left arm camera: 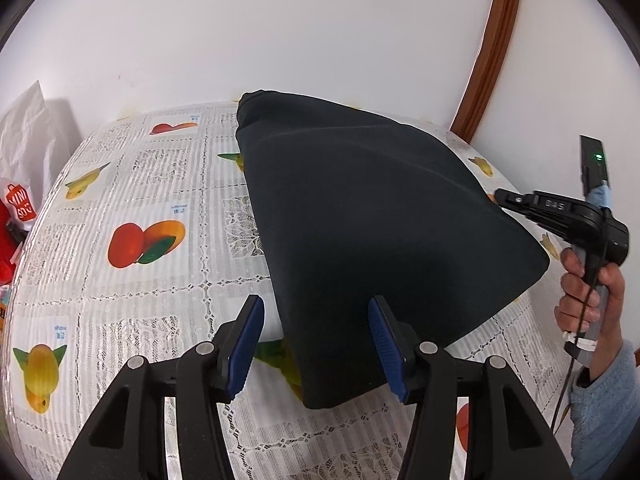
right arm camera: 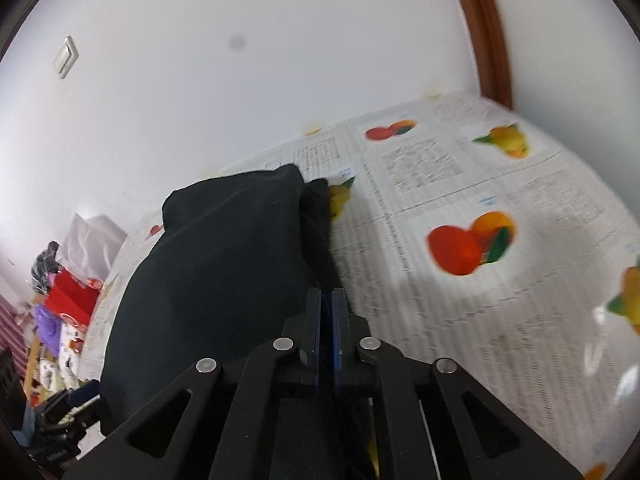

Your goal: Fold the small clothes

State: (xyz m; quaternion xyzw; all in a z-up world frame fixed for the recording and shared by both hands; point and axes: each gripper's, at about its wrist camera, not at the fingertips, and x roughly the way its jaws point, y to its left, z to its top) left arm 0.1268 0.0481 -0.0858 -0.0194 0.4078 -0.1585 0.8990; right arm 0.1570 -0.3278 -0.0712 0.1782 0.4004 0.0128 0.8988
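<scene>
A black garment (left arm camera: pixel 380 216) lies folded over on the fruit-print tablecloth (left arm camera: pixel 132 184), its right side raised off the table. My left gripper (left arm camera: pixel 316 332) is open, its blue pads either side of the garment's near edge, gripping nothing. My right gripper (left arm camera: pixel 500 196) reaches in from the right at the garment's raised right edge. In the right wrist view its pads (right arm camera: pixel 326 320) are pressed together on the black cloth (right arm camera: pixel 224 264), which drapes to the left of the fingers.
A white wall stands right behind the table. A brown wooden door frame (left arm camera: pixel 492 44) rises at the back right. Red bags and clutter (right arm camera: pixel 68 304) sit off the table's left end. A white bag (left arm camera: pixel 24 128) leans on the wall.
</scene>
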